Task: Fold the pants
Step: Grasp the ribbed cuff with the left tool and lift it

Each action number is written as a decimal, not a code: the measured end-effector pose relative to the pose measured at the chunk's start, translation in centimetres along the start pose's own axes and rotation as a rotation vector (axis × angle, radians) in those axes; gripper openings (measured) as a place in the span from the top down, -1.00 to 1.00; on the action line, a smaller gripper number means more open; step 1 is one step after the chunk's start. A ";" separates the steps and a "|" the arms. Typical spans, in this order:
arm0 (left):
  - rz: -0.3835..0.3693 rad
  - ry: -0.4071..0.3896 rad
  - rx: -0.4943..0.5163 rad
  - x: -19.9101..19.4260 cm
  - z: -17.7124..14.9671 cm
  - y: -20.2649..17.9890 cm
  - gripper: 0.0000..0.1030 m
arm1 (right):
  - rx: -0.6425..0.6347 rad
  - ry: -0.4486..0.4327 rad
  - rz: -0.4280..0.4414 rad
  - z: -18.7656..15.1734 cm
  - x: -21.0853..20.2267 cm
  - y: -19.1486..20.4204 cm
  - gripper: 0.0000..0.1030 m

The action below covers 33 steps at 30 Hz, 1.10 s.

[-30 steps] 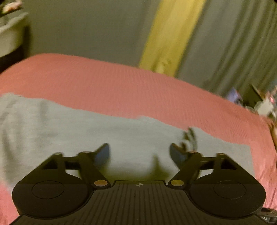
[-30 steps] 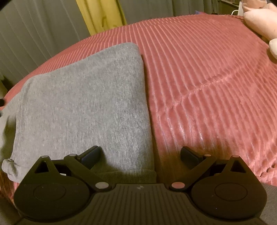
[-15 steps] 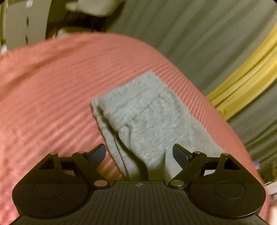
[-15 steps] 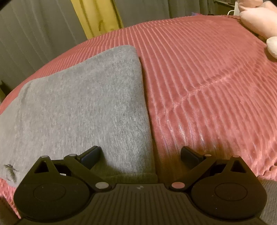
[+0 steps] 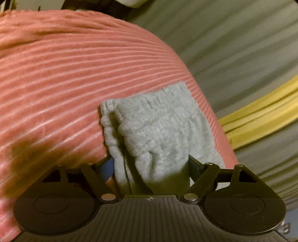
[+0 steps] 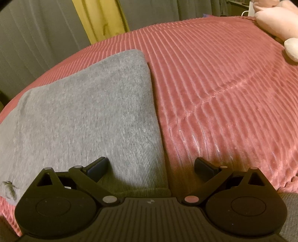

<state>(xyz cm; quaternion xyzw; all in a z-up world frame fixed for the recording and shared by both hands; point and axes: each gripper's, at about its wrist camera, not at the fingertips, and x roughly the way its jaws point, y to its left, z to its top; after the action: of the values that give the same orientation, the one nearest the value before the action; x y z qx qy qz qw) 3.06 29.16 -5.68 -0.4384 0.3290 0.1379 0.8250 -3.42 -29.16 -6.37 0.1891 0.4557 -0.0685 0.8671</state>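
Grey knit pants [image 6: 89,111] lie folded lengthwise on a pink ribbed bedspread [image 6: 223,93]. My right gripper [image 6: 151,167] stands open low over their near right edge, with one finger over the cloth and the other over the bedspread. In the left wrist view the ribbed, gathered end of the pants [image 5: 158,126] bunches up between the fingers of my left gripper [image 5: 150,167]. Its jaws are closing around that end; the right finger touches the cloth, while a small gap remains at the left finger. A dark drawstring [image 6: 9,186] shows at the pants' near left.
Grey curtains with a yellow panel [image 5: 260,115] hang past the bed's far edge; the yellow panel [image 6: 100,20] shows in the right wrist view too. A pale pink plush thing [image 6: 275,16] lies at the bedspread's far right corner. The bedspread [image 5: 55,74] stretches left of the pants.
The left gripper swung round, rolled and dropped from over the pants' flat middle to their ribbed end, which now sits between its narrowing jaws. The right gripper stayed put.
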 end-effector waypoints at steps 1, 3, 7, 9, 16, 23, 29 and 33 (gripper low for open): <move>-0.002 -0.002 -0.009 0.2 0.1 0.3 -0.44 | -0.002 -0.001 -0.003 0.0 0.0 0.1 -0.93; -0.014 -0.004 -0.027 0.0 0.1 0.8 -0.18 | -0.001 -0.002 -0.003 0.0 0.1 0.1 -0.93; -0.049 -0.019 -0.023 -0.3 -0.2 1.3 0.15 | 0.001 -0.005 -0.004 0.0 0.2 0.1 -0.93; -0.086 -0.035 -0.035 -0.6 -0.6 1.8 0.22 | 0.001 -0.010 -0.008 0.0 0.2 0.2 -0.93; -0.098 -0.013 -0.146 0.7 -0.3 2.9 0.18 | 0.000 -0.018 -0.013 0.1 0.4 0.2 -0.93; -0.074 -0.057 -0.034 -1.1 -0.5 1.0 0.43 | -0.002 -0.024 -0.011 0.0 0.4 0.0 -0.93; -0.081 -0.065 0.003 -2.3 -0.5 0.3 0.48 | 0.014 -0.028 -0.005 0.1 0.2 -0.2 -0.93; -0.084 -0.068 -0.001 -2.5 -0.4 0.0 0.48 | 0.004 -0.027 -0.010 0.2 0.2 -0.2 -0.93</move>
<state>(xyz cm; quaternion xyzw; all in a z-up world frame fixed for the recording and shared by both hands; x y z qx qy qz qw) 1.00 28.97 -4.14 -0.4475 0.2820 0.1179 0.8404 -3.21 -29.37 -6.45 0.1875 0.4449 -0.0764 0.8724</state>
